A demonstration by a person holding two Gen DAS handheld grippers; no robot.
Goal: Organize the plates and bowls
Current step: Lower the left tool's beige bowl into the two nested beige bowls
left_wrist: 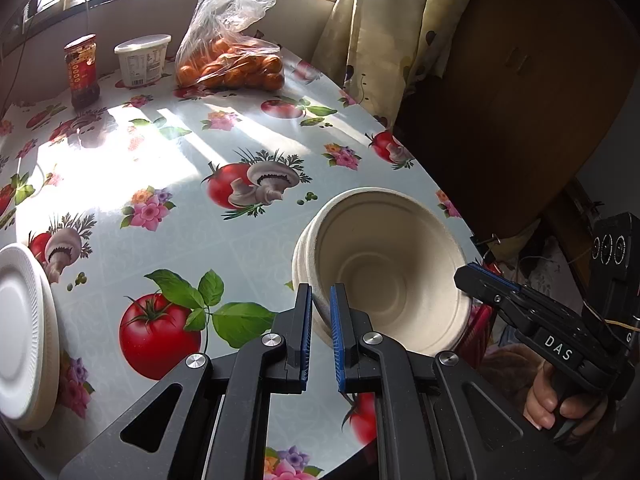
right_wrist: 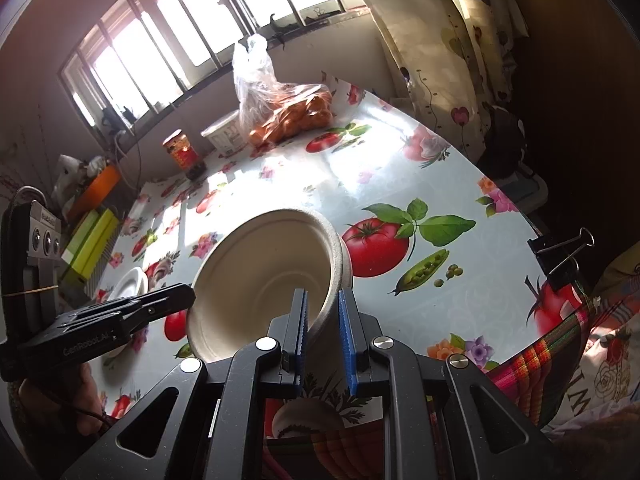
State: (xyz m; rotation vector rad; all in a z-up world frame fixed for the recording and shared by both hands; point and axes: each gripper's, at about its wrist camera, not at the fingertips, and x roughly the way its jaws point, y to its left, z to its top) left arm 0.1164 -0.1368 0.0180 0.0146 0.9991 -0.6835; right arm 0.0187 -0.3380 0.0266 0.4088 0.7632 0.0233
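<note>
Left wrist view takes in most of the table (left_wrist: 192,216), with a bag of oranges (left_wrist: 232,64), tub (left_wrist: 143,60) and jar (left_wrist: 83,70) lined up toward 12 o'clock. White plates (left_wrist: 24,332) sit stacked at 9 o'clock, touching the table edge; the right wrist view shows them only as a small sliver (right_wrist: 128,284). That view alone shows a binder clip (right_wrist: 560,252) at 3 o'clock. Bowls (left_wrist: 384,272), nested, are tilted off the table near its right edge, mouth facing the cameras. The left gripper (left_wrist: 321,312) is nearly closed, pinching the rim at 8 o'clock. The right gripper (right_wrist: 323,312) is likewise narrowed onto the rim's opposite side, wall between its pads.
</note>
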